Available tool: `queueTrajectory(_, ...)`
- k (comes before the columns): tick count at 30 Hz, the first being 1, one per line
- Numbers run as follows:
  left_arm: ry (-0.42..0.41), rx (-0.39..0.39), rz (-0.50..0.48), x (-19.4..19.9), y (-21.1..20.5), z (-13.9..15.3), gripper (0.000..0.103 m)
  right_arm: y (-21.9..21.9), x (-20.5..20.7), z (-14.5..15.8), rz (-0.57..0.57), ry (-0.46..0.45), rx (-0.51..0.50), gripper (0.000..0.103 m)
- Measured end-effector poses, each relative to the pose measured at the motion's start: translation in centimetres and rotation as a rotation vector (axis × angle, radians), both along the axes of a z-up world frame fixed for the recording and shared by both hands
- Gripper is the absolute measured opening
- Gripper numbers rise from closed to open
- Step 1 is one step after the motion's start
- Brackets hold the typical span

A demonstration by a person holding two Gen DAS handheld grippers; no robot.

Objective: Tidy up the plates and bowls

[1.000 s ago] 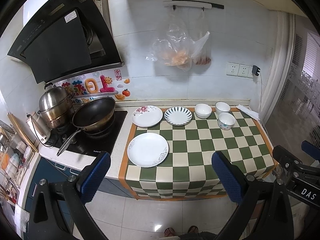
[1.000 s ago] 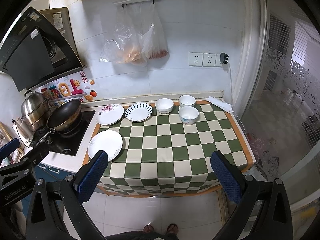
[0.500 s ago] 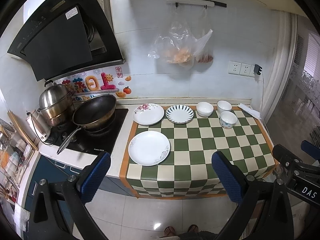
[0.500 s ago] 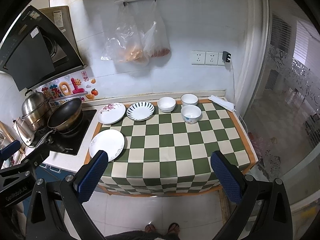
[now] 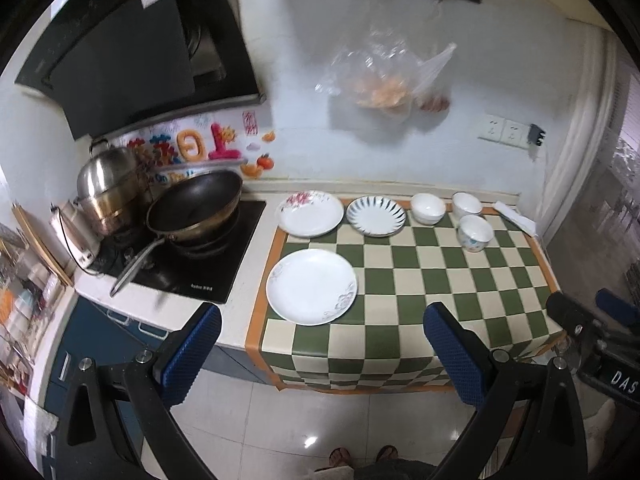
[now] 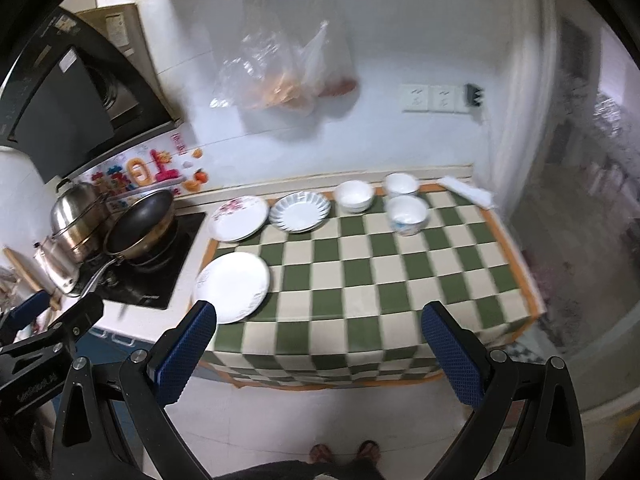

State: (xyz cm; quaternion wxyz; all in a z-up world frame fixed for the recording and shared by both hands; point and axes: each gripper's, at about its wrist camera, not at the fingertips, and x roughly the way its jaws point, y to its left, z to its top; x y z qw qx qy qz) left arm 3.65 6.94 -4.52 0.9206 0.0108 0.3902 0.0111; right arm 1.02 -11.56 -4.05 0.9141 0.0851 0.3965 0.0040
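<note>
On the green checked counter (image 5: 440, 280) lie three plates: a plain white plate (image 5: 311, 286) at the front left, a floral plate (image 5: 310, 213) and a blue-striped plate (image 5: 376, 216) at the back. Three white bowls stand at the back right: one (image 5: 428, 208), one (image 5: 466, 204) and a patterned one (image 5: 475, 233). The same plates (image 6: 232, 286) and bowls (image 6: 407, 215) show in the right wrist view. My left gripper (image 5: 320, 356) and right gripper (image 6: 318, 354) are open and empty, held well in front of the counter above the floor.
A wok (image 5: 196, 208) and a steel pot (image 5: 108, 184) sit on the black hob left of the counter. Plastic bags (image 5: 384, 76) hang on the wall. A folded cloth (image 5: 514, 218) lies at the back right corner. A glass door stands at the right.
Both grippers have moved closer to the counter and a little lower; the dishes look larger. Nothing on the counter has moved.
</note>
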Motion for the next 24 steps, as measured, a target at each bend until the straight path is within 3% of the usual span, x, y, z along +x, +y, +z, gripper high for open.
queueTrajectory(3, 0.042, -0.005, 0.033, 2.4, 1.9, -2.7, 0.103, 0.9, 3.7, -5.0, 0.044, 0.12, 0.073, 0.103)
queueTrajectory(7, 0.124, 0.008, 0.092, 6.5, 4.5, -7.3, 0.103, 2.2, 9.0, -11.3, 0.079, 0.229, 0.09, 0.103)
queueTrajectory(12, 0.288, -0.007, 0.121, 13.0, 7.4, -14.9, 0.103, 3.7, 17.1, -19.6, 0.149, 0.366, 0.181, 0.103)
queueTrajectory(17, 0.456, -0.045, 0.119, 19.4, 9.1, -22.0, 0.103, 5.4, 25.1, -26.1, 0.216, 0.455, 0.252, 0.101)
queueTrajectory(20, 0.544, -0.073, 0.135, 22.9, 10.3, -26.0, 0.101, 6.6, 30.0, -29.9, 0.249, 0.52, 0.277, 0.091)
queueTrajectory(24, 0.612, -0.082, 0.17, 26.7, 11.8, -30.0, 0.087, 8.3, 35.7, -34.3, 0.296, 0.592, 0.295, 0.079)
